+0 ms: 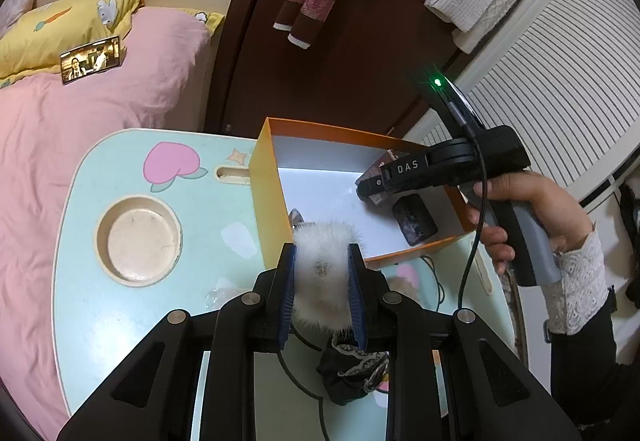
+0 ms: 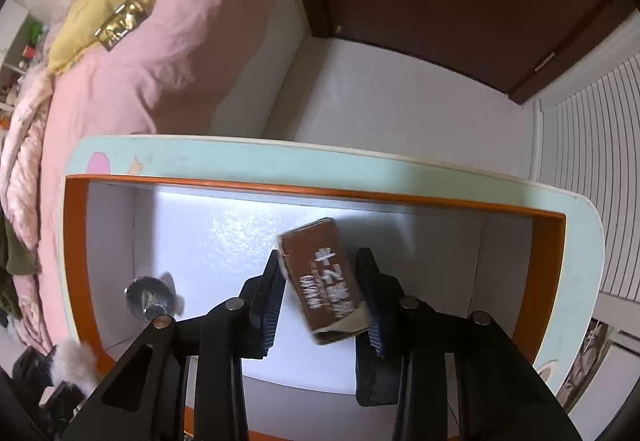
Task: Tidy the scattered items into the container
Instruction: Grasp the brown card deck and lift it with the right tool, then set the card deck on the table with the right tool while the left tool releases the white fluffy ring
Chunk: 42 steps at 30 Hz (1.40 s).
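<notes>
My left gripper [image 1: 322, 253] is shut on a white fluffy pom-pom [image 1: 324, 261], held just in front of the orange box's [image 1: 264, 177] near corner. A hand [image 1: 532, 213] holds my right gripper [image 1: 370, 187] down inside the box. In the right wrist view the right gripper [image 2: 320, 257] points down at the white floor of the orange box [image 2: 280, 187]. A brown carton [image 2: 324, 281] with white lettering lies askew between its spread fingers, one corner by the left pad. The jaws stand about as wide as the carton.
A dark flat item [image 1: 414, 221] and a round shiny metal piece [image 2: 150, 297] also lie in the box. Black lacy fabric [image 1: 352, 373] and a cable [image 1: 464, 281] rest on the mint table [image 1: 200, 201], which has a round cup recess [image 1: 138, 241]. A pink bed [image 1: 100, 141] lies left.
</notes>
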Each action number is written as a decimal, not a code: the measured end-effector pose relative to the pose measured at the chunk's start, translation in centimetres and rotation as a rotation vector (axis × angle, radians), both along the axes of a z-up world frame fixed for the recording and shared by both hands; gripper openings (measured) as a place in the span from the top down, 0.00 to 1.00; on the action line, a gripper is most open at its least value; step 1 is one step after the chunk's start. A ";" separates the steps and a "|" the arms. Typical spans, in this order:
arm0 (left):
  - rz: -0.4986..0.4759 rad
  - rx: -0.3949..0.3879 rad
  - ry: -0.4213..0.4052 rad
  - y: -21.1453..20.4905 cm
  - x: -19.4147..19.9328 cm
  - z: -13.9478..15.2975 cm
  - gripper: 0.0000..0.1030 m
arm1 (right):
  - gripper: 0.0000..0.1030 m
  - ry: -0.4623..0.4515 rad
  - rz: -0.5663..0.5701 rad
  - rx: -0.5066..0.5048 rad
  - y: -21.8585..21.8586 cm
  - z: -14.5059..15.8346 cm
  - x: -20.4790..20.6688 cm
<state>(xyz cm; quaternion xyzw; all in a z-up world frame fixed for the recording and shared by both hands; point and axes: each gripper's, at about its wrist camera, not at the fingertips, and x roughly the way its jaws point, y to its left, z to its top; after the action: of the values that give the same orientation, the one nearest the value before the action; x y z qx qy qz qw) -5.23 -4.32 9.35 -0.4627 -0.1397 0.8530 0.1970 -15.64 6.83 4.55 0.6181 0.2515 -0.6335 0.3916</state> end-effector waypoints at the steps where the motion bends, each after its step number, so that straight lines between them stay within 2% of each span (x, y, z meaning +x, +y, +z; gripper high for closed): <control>1: -0.001 -0.003 0.001 0.1 0.0 0.0 0.76 | 0.74 0.011 -0.003 0.001 0.1 -0.1 0.0; 3: -0.004 -0.007 0.000 0.2 0.0 0.0 0.76 | 0.82 0.029 -0.002 -0.006 0.4 -0.1 0.2; 6: -0.007 -0.016 -0.003 0.5 0.0 0.0 0.76 | 0.82 0.038 0.004 -0.047 0.7 -0.2 0.3; 9: -0.012 -0.027 -0.005 0.9 -0.1 0.1 0.76 | 0.82 0.109 0.018 -0.073 0.6 -0.2 1.2; 15: -0.022 -0.049 -0.003 1.6 0.1 0.3 0.76 | 0.82 0.161 0.001 -0.139 1.5 0.7 2.3; 26: -0.036 -0.088 0.008 3.2 0.9 1.2 0.76 | 0.82 0.223 -0.002 -0.280 4.8 6.1 5.4; 32: -0.077 -0.091 0.008 4.3 2.5 1.8 0.76 | 0.82 0.199 -0.004 -0.363 9.3 8.4 8.1; 34: -0.094 -0.097 -0.001 4.9 3.1 1.6 0.76 | 0.82 0.174 -0.015 -0.378 10.7 8.2 8.9; 36: -0.109 -0.100 -0.008 5.4 3.6 1.4 0.76 | 0.82 0.163 -0.107 -0.374 11.6 7.5 9.7; 42: -0.120 -0.105 -0.032 6.8 4.0 0.0 0.76 | 0.82 0.098 -0.124 -0.311 13.2 3.5 11.2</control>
<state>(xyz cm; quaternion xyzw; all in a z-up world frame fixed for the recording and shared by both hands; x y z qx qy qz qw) -1.27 2.48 9.40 -0.4934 -0.0698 0.8384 0.2210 -4.42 20.03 8.10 0.5328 0.1306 -0.7173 0.4297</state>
